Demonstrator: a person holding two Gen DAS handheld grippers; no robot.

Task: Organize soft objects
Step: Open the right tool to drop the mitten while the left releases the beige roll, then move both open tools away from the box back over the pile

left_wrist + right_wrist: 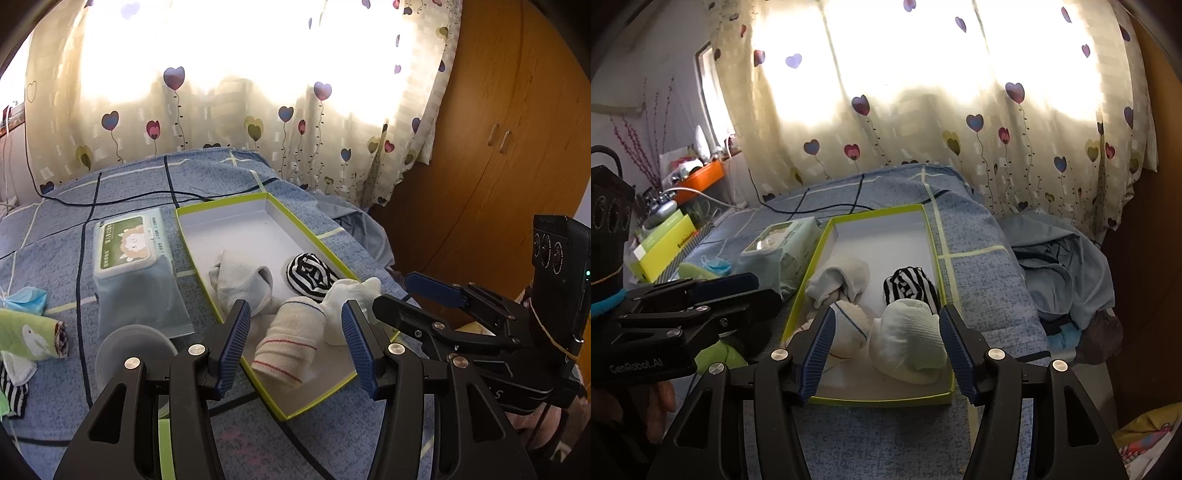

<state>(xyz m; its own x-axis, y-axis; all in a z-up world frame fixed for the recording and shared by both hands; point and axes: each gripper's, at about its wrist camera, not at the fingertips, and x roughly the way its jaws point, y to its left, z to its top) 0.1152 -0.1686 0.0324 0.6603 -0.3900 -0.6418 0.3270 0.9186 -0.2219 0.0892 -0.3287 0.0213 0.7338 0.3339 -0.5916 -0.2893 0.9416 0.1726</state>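
We work on the bed [122,258], its blue woven cover soft and slack. On it sits the shallow green-rimmed box [221,212], stiff card, white inside, our landmark. In the box lie four rolled socks; at its near end are the cream ribbed roll with red stripes [286,347] and the plain white roll [908,341], both squashy. Left of the box a green towel roll [31,334] waits. We judge the placing step just finished: the left claw [291,350] and right claw [886,352] both stand released, gripping nothing. Next calls for reaching left of the box for loose pieces
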